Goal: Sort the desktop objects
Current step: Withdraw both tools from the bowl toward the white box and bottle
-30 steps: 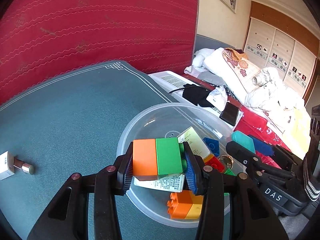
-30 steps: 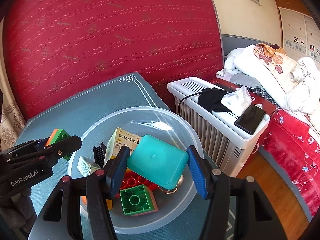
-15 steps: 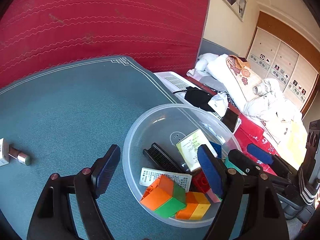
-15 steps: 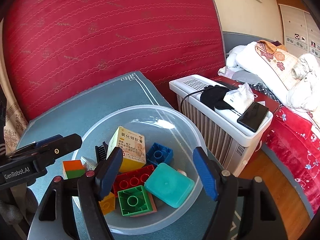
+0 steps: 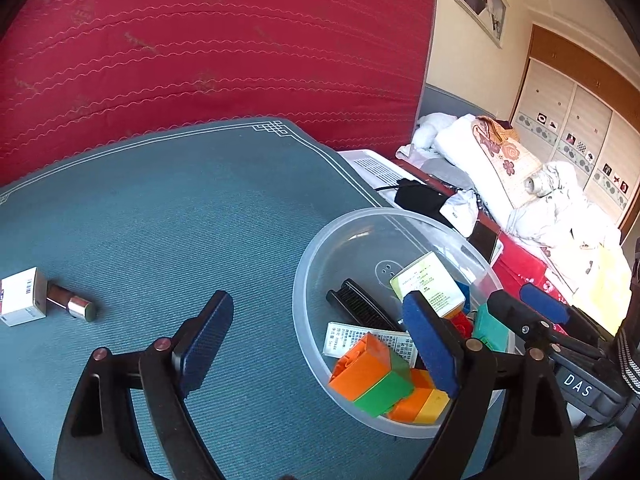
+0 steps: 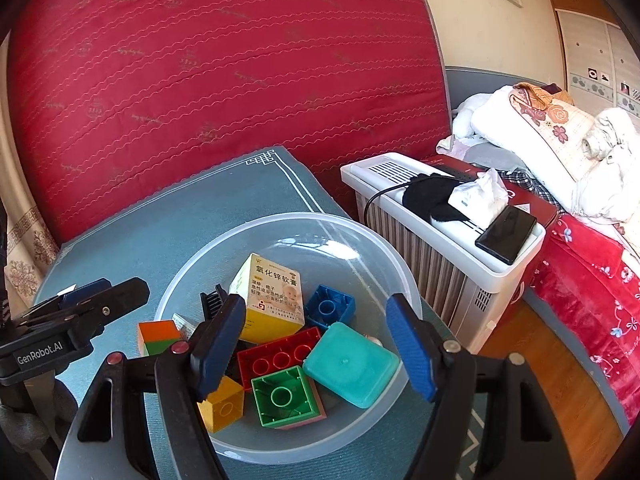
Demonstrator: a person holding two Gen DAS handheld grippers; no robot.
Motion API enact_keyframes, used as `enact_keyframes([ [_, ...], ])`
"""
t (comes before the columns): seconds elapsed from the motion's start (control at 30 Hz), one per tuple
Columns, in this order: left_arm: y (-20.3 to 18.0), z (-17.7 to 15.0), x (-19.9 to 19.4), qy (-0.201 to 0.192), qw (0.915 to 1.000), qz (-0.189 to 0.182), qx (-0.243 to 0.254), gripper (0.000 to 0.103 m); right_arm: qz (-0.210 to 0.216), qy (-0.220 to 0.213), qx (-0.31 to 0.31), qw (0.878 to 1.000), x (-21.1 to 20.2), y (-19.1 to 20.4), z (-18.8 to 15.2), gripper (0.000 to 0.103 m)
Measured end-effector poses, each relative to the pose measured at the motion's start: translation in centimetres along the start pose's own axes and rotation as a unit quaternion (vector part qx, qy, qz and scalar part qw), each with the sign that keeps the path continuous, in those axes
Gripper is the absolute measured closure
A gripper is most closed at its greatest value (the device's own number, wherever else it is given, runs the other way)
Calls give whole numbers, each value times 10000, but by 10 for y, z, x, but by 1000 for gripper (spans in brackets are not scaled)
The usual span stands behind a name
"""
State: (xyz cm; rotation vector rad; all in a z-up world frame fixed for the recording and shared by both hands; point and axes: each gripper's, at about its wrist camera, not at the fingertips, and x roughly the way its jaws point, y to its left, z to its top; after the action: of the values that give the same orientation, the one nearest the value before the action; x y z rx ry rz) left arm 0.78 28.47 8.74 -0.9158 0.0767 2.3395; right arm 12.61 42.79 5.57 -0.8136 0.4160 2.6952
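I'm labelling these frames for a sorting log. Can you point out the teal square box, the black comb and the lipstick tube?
teal square box [image 6: 352, 364]: right wrist view, middle of its lid.
black comb [image 5: 360, 307]: left wrist view, middle of its toothed face.
lipstick tube [image 5: 74, 306]: left wrist view, its metal barrel.

The clear plastic bowl stands on the bench near its right edge. In it I see a yellow medicine box standing tilted, a blue brick, a red brick, a green brick, a teal square case, a black comb and an orange-green block. A small white box with a metal tube touching it lies far left on the bench.
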Motion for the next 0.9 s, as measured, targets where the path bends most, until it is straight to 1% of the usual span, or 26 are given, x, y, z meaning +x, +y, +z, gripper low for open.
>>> enact_keyframes([
  [0.3,14,-7,-5,32,9997,206,-114,14,86,9,-84,9999,-2,12,-4,25],
  [0.67,49,-17,-16,59,9983,463,-345,14,285,31,-121,9995,-5,35,-8,25],
  [0.9,74,-25,-27,25,9968,600,-527,14,474,35,-188,9987,-5,60,-9,25],
])
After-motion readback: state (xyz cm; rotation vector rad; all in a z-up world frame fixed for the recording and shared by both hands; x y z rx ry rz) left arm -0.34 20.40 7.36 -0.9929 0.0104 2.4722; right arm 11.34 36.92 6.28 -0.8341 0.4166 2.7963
